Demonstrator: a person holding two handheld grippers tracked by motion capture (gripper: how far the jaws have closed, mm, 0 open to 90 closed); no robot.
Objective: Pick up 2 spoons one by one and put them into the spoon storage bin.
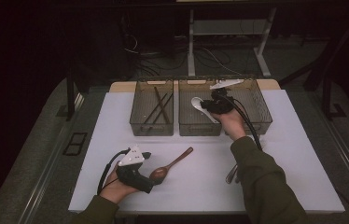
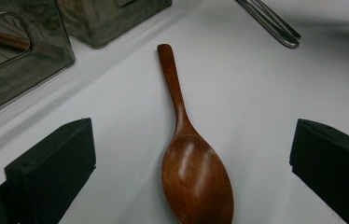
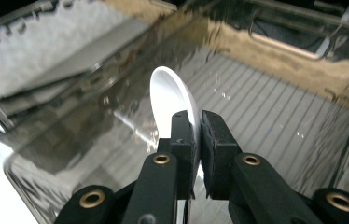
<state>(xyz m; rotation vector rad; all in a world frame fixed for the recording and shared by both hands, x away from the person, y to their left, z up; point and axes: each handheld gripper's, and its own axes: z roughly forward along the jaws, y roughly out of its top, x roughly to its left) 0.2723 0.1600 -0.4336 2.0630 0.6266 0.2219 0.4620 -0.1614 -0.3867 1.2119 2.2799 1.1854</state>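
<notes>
The wooden spoon point(image 2: 193, 154) loses its bowl tip past the left gripper view's bottom edge. Beside the right basket point(image 1: 261, 112), the person's sleeve point(image 1: 261, 182) hides most of what may be metal cutlery point(image 1: 231, 173).

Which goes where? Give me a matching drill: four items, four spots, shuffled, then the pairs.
Items:
1. white spoon
2. wooden spoon
3. chopsticks
4. metal utensil

Spots:
A. left bin
B. flat on the table, between the open jaws of the left claw
C. pinched in the right claw, over the right bin
D. on the table, partly under the right sleeve

Pairs: 1-C, 2-B, 3-A, 4-D
</notes>
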